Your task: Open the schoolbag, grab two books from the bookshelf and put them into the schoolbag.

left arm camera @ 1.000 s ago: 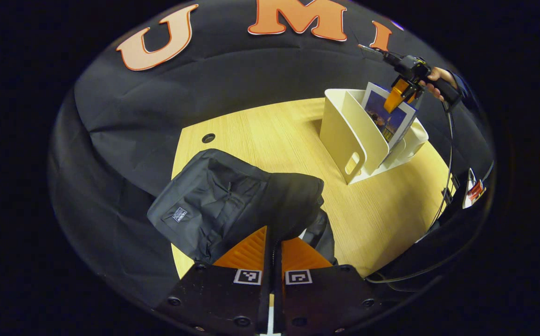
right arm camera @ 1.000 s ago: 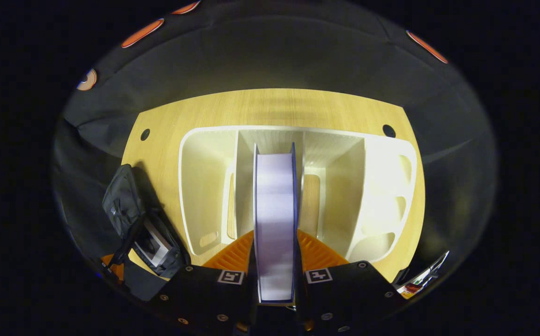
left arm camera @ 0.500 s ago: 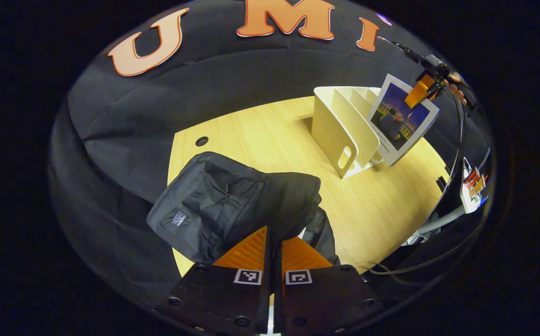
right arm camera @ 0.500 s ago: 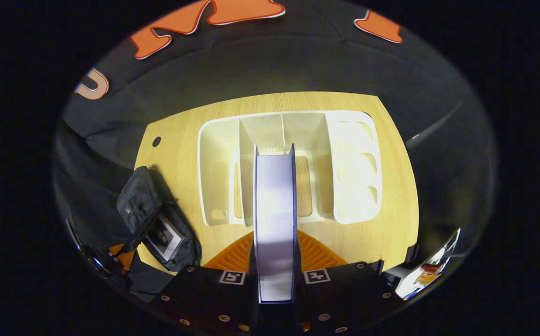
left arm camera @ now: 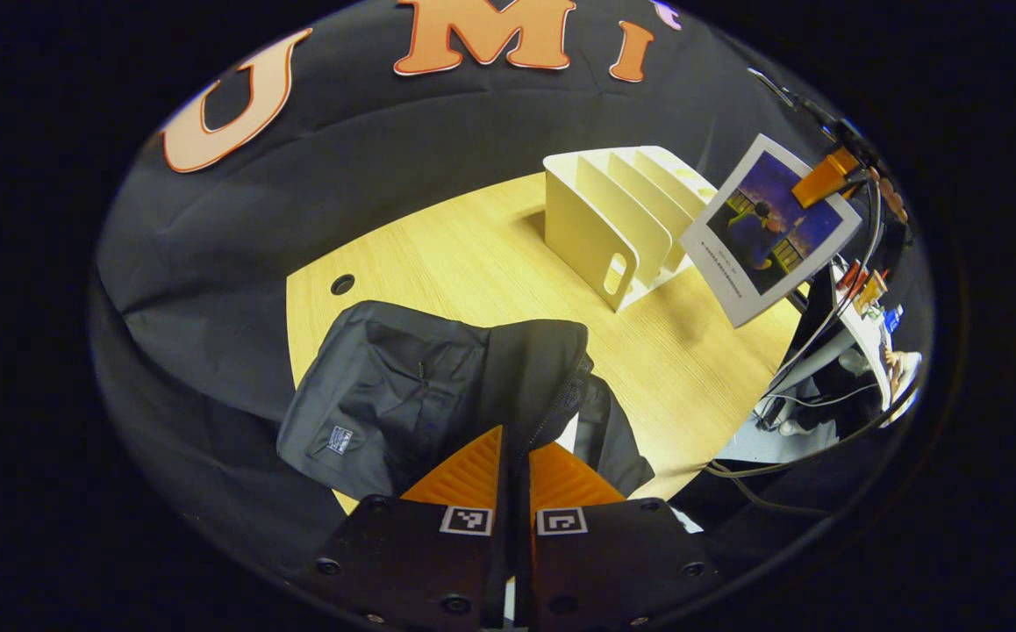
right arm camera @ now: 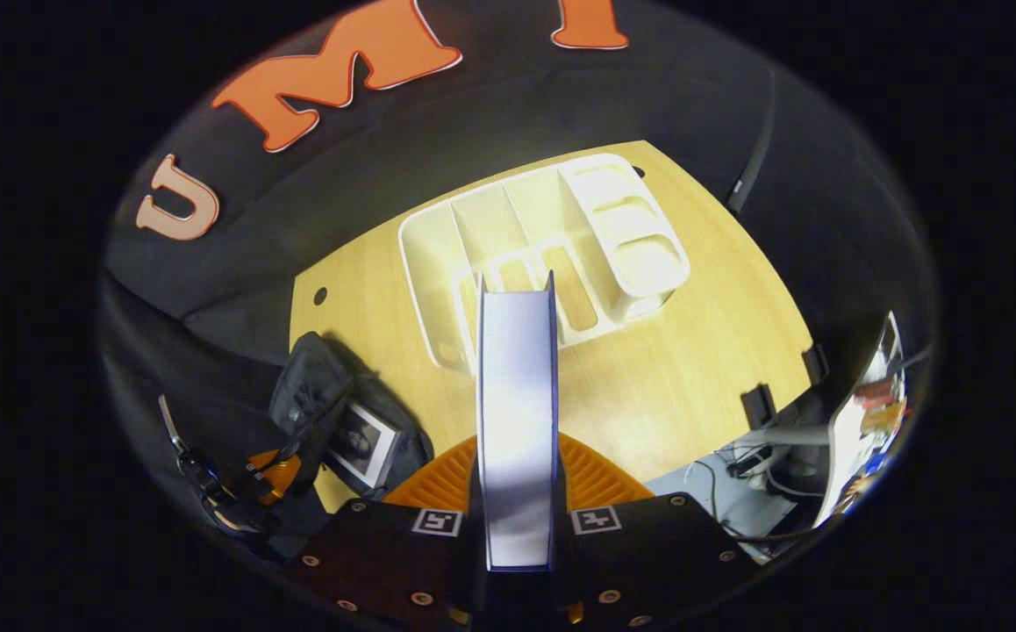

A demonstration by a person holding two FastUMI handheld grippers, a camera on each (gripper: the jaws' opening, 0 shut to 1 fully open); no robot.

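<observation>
Right gripper (right arm camera: 517,491): clenched on second book (right arm camera: 517,395), aloft, clear of bookshelf (right arm camera: 543,246). Left gripper (left arm camera: 514,456): pinching schoolbag (left arm camera: 438,386) flap open below-left; first book (right arm camera: 361,443) inside. Advice: lower spine-first into gap.

We keep our left gripper (left arm camera: 514,456) low, its jaws pressed together on the edge of the schoolbag (left arm camera: 438,395). Our right gripper (right arm camera: 517,465) is raised high and looks down, its jaws clamped on the book (right arm camera: 517,395). In the left gripper view, our hand (left arm camera: 890,197) holds it from behind.
</observation>
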